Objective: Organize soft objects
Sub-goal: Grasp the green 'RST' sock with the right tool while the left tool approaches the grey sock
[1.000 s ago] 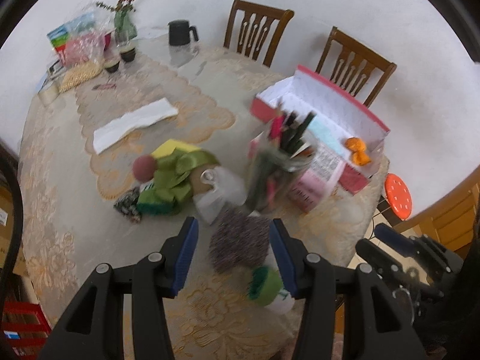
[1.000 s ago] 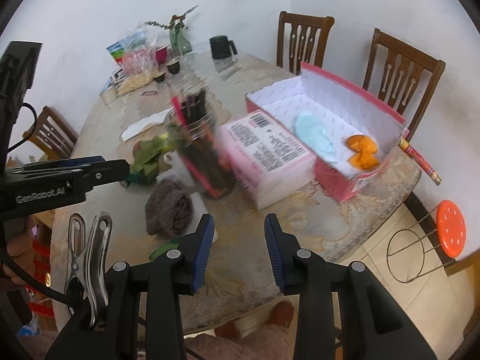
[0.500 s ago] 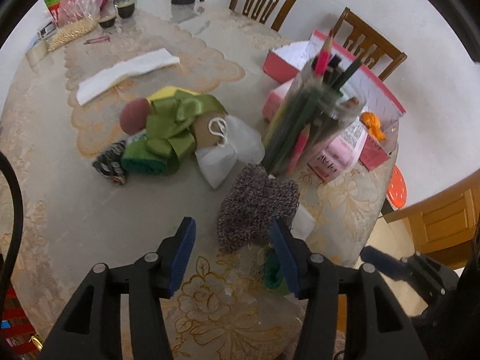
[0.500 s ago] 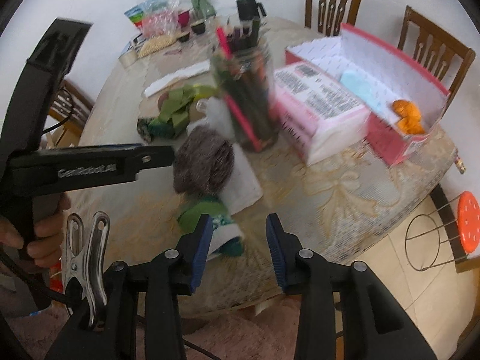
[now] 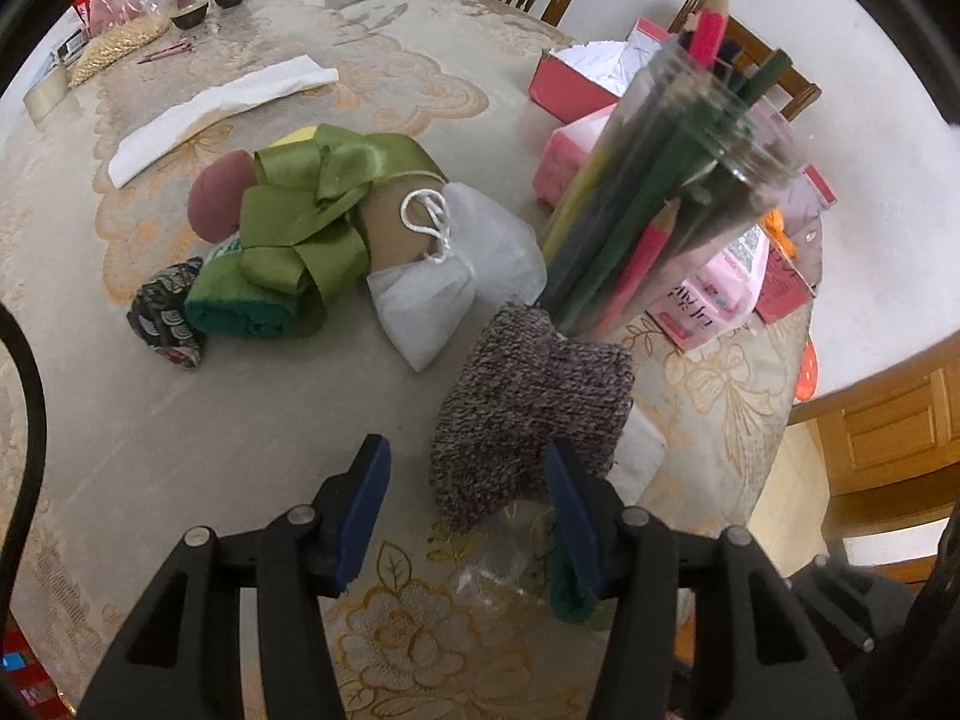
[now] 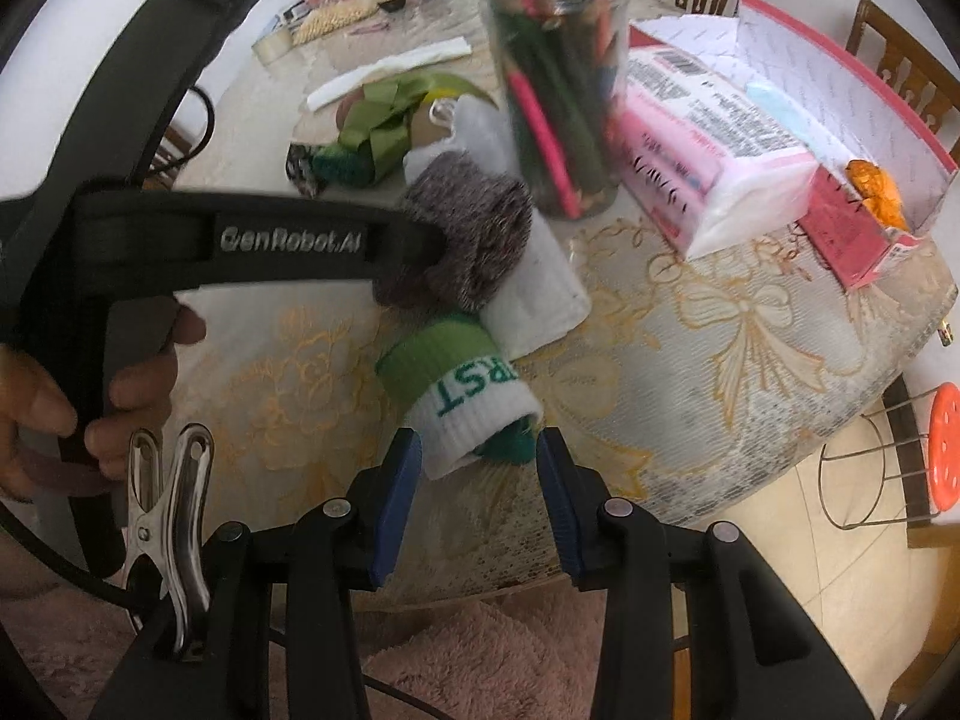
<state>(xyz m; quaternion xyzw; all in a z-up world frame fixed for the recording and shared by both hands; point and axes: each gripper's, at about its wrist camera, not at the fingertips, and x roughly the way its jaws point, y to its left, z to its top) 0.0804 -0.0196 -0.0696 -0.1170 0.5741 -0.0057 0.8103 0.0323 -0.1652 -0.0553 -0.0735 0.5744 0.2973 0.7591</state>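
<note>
A grey knitted roll [image 5: 528, 414] lies on the table just ahead of my open left gripper [image 5: 468, 504]; it also shows in the right wrist view [image 6: 474, 240]. A green and white sock roll [image 6: 468, 396] lies between the fingers of my open right gripper [image 6: 477, 492]. A white folded cloth [image 6: 540, 294] sits beside the grey roll. Further back lie a green ribbon bundle [image 5: 306, 222], a white drawstring pouch [image 5: 456, 282] and a small patterned pouch [image 5: 168, 318]. A red open box [image 6: 864, 138] holds an orange thing [image 6: 876, 192] and a light blue thing.
A glass jar of coloured pencils [image 5: 666, 192] stands right behind the grey roll. A pink tissue pack [image 6: 708, 138] lies next to the box. A long white cloth [image 5: 216, 114], cups and bags sit at the far end. Chairs stand behind; the table edge is near.
Both grippers have moved forward and down toward the table. The left has closed in on the grey roll, the right on the green and white sock. Both stayed open.
</note>
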